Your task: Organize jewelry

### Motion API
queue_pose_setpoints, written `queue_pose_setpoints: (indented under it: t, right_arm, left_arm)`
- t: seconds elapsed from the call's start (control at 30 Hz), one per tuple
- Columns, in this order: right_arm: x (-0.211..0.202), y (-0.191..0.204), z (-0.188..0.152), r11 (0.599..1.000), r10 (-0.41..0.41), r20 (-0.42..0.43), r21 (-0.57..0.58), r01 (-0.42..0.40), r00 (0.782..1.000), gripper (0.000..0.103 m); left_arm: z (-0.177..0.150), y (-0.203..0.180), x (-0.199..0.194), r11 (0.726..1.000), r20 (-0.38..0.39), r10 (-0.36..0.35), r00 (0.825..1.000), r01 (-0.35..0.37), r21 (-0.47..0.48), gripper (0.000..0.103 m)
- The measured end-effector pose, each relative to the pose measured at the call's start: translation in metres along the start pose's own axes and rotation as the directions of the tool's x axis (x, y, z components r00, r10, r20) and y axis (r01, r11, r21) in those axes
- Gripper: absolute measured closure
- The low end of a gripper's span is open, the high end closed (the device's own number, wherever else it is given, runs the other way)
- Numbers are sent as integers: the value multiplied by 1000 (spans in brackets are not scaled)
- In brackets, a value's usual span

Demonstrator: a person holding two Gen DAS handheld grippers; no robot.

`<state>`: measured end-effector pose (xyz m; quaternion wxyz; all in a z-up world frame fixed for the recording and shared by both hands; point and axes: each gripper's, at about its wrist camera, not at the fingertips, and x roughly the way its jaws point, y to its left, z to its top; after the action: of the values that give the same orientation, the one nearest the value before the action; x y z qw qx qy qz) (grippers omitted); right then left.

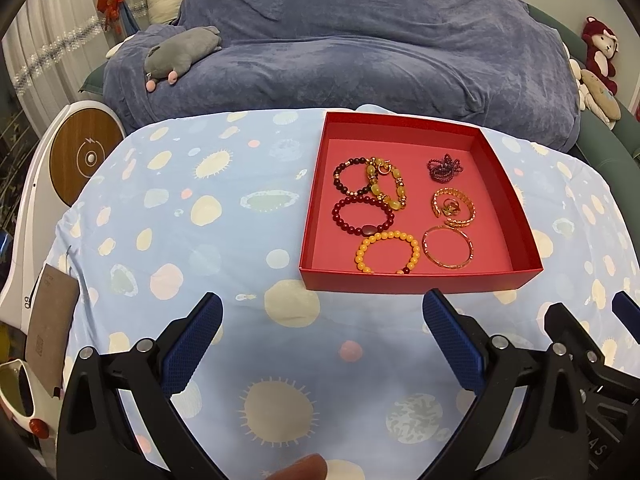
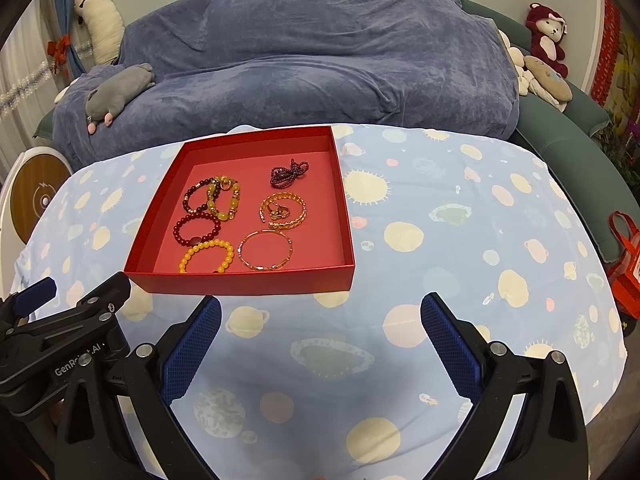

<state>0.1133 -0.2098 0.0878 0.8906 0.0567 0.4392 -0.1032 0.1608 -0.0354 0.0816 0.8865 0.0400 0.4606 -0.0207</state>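
Observation:
A red tray [image 1: 420, 282] [image 2: 240, 282] stands on the blue patterned cloth and holds the jewelry. In it lie a dark bead bracelet [image 1: 348, 176], a yellow-green stone bracelet [image 1: 390, 184], a red bead bracelet [image 1: 362, 216] [image 2: 196, 228], a yellow bead bracelet [image 1: 386, 252] [image 2: 206, 256], a plain gold bangle [image 1: 448, 252] [image 2: 266, 254], a gold coil bracelet with rings inside [image 1: 454, 208] [image 2: 284, 210] and a bunched purple bead string [image 1: 444, 166] [image 2: 288, 172]. My left gripper [image 1: 322, 312] and my right gripper [image 2: 320, 312] are both open and empty, just in front of the tray.
The cloth-covered table [image 1: 180, 208] drops off at the left and right. A sofa under a blue blanket [image 1: 340, 48] stands behind it with a grey plush [image 1: 180, 52]. Plush toys [image 2: 548, 40] sit at the right. A red bag [image 2: 628, 268] stands beside the table.

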Motion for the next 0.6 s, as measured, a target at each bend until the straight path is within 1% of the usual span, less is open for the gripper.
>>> queue_pose_setpoints:
  t: [0.6]
  right_arm:
    - [-3,1,-1,1000,-5,3,-8,5,1000,7]
  left_arm:
    - [0,1,-2,1000,6,5,1000,-5,7,7]
